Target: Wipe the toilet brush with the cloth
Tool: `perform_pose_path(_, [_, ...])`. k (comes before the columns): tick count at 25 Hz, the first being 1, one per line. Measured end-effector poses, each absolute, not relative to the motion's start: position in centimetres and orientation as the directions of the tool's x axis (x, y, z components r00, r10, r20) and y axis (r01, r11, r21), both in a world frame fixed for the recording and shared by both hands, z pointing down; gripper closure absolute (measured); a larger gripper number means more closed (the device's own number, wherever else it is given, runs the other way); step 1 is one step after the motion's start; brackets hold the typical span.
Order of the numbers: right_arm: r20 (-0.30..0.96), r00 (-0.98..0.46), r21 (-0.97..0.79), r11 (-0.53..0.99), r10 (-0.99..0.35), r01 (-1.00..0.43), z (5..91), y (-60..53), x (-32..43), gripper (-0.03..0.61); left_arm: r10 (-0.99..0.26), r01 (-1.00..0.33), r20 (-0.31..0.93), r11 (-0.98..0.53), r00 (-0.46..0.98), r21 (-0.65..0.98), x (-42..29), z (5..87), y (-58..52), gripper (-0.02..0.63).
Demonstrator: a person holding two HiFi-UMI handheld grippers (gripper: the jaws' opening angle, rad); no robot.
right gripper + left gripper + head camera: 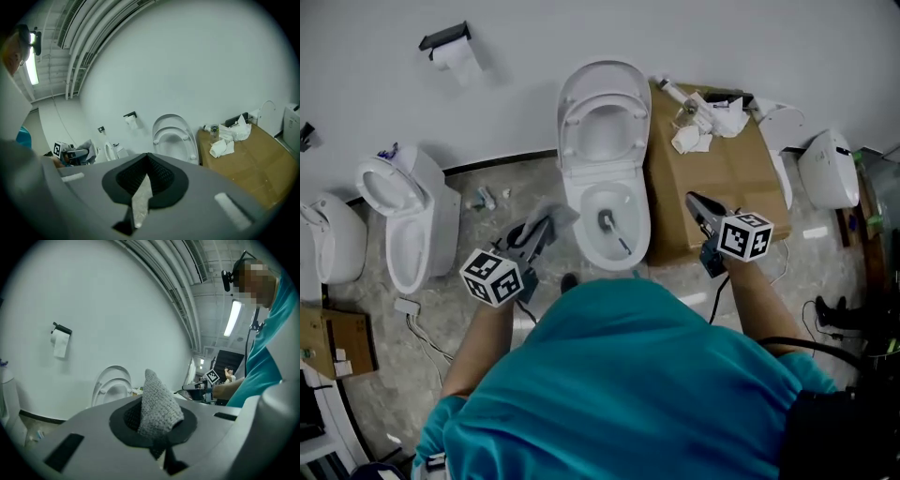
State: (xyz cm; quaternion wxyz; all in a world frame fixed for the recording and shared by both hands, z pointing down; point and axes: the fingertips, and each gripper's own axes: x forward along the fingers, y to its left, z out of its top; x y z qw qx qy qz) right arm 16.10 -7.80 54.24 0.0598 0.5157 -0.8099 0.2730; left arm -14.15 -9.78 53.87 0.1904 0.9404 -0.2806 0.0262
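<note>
Toilet brush [616, 235] is laid slantwise in the toilet bowl [574, 225], upper-left to lower-right. Cloth [157, 404] is pinched by the left hand-held gripper [153, 422]; the right hand-held gripper [144, 177] is pressed together.

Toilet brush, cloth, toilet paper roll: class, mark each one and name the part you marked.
toilet brush [608, 222], head view, its dark end.
cloth [157, 404], left gripper view, its grey knitted middle.
toilet paper roll [454, 55], head view, the white roll.

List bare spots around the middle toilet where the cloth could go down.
Best: near half of the cardboard, between the middle toilet and the white parts at right. Its far end is crowded with crumpled tissues. The floor between it and the left toilet is mostly bare; small litter by the wall.
</note>
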Motion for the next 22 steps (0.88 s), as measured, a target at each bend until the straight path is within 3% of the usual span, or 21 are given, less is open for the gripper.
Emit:
perform_pose_path(6, [0.443,-0.426,-0.375,0.268,-0.789,-0.887,55.5,-13.2,12.7,0.583,-0.438,-0.474,0.182,-0.813,0.881,0.339,-16.6,54.6,-16.4,0.601])
perform_pose_path(13, [0.559,-0.441,-0.381,0.255,-0.703,-0.889,61.3,-16.7,12.6,0.583,-0.381,-0.452,0.249,-0.798,0.891,0.398,-14.3,59.1,-19.8,0.601])
perform_pose_path(22, [0.729,-0.528,-0.433,0.304,-0.435,-0.849,76.0,-18.5,15.2,0.558,-0.408,-0.556,0.393,-0.716,0.824,0.422,-8.1,67.0,-21.6,0.601])
